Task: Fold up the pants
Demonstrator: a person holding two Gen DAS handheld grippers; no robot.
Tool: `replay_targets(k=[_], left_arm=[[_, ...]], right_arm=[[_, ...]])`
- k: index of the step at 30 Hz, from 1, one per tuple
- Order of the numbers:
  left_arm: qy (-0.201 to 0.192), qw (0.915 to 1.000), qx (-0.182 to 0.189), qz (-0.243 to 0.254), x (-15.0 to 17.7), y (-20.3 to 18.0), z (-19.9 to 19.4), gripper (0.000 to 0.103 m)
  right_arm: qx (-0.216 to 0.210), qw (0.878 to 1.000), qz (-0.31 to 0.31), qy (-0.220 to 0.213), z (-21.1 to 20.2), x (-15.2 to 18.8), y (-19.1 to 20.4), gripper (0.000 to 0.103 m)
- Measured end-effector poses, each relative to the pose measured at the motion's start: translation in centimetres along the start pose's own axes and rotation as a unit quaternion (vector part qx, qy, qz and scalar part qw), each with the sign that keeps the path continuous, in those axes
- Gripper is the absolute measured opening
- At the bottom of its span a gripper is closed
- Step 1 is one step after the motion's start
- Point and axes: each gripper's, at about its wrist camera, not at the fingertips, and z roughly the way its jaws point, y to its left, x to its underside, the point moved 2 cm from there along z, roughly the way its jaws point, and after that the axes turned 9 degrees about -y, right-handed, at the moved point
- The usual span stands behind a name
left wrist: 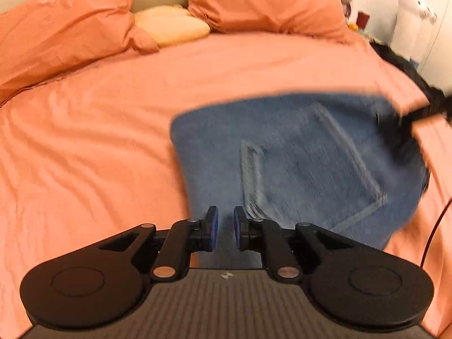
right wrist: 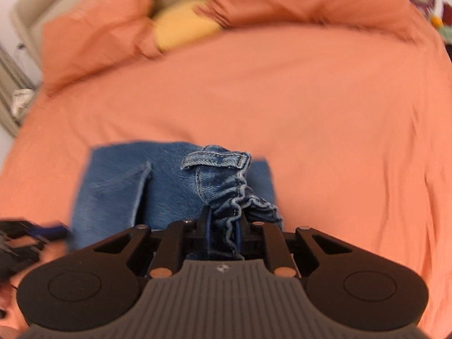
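My right tool (right wrist: 223,226) is clamping a bunched denim hem of the jeans (right wrist: 169,186); my left tool (left wrist: 225,227) is hovering slightly apart over the wrinkled orange bed (left wrist: 99,130).

Both units same build. Left gripper (left wrist: 225,227): matte black linkage arms, two round black lobes with a recessed disc each, grey ribbed centre housing with a small white-and-black round mark at its top edge. Blue pads (left wrist: 213,227) on black finger blocks. Silver pivot pins near the fingers, copper-toned ones at the link bases. Right gripper (right wrist: 223,233): identical black/grey parts, copper pins, blue pads (right wrist: 208,231). Thin dark cable (left wrist: 435,228) at right edge of left view.
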Motion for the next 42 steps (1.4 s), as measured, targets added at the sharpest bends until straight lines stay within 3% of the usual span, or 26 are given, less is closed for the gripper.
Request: replay_targets(k=[8, 14, 17, 21, 23, 24, 25, 29, 34, 42], left_arm=[[-0.02, 0.9996, -0.018, 0.009, -4.6, 1.4, 4.2, 0.014], [0.055, 0.9975, -0.042, 0.012, -4.3, 2.5, 10.7, 0.015], [0.062, 0.9969, -0.048, 0.009, -3.8, 2.5, 11.7, 0.015], [0.061, 0.9951, -0.072, 0.03, -4.3, 1.5, 10.2, 0.015], [0.05, 0.9947, -0.078, 0.045, -4.4, 1.0, 8.4, 0.015], [0.043, 0.9953, -0.071, 0.05, -4.3, 0.8, 7.2, 0.015], [0.036, 0.9962, -0.061, 0.05, -4.0, 0.6, 5.9, 0.015], [0.01, 0.9982, -0.034, 0.049, -1.9, -0.7, 0.7, 0.015], [0.0, 0.9986, -0.004, 0.052, 2.4, -3.3, -3.4, 0.015], [0.037, 0.998, -0.018, 0.047, 7.3, -4.1, -2.4, 0.015]], right_arm=[[-0.006, 0.998, 0.055, 0.034, 5.1, 1.8, -3.9, 0.016], [-0.001, 0.997, 0.052, 0.049, 5.6, 2.0, -4.0, 0.018], [0.007, 0.998, 0.039, 0.048, 6.2, 2.0, -3.3, 0.02], [0.021, 0.998, 0.034, 0.044, 5.9, 2.1, -2.8, 0.023], [0.031, 0.998, 0.033, 0.039, 4.9, 2.1, -2.6, 0.031], [0.042, 0.998, 0.028, 0.032, 4.2, 2.1, -2.3, 0.042], [0.046, 0.999, 0.022, 0.02, 3.2, 2.3, -2.0, 0.043], [0.042, 0.999, -0.012, -0.028, -1.5, 3.2, -0.4, 0.041], [0.028, 0.995, -0.073, -0.064, -6.3, 6.5, 2.7, 0.031], [0.061, 0.988, -0.121, -0.067, -5.0, 11.9, 3.5, 0.025]])
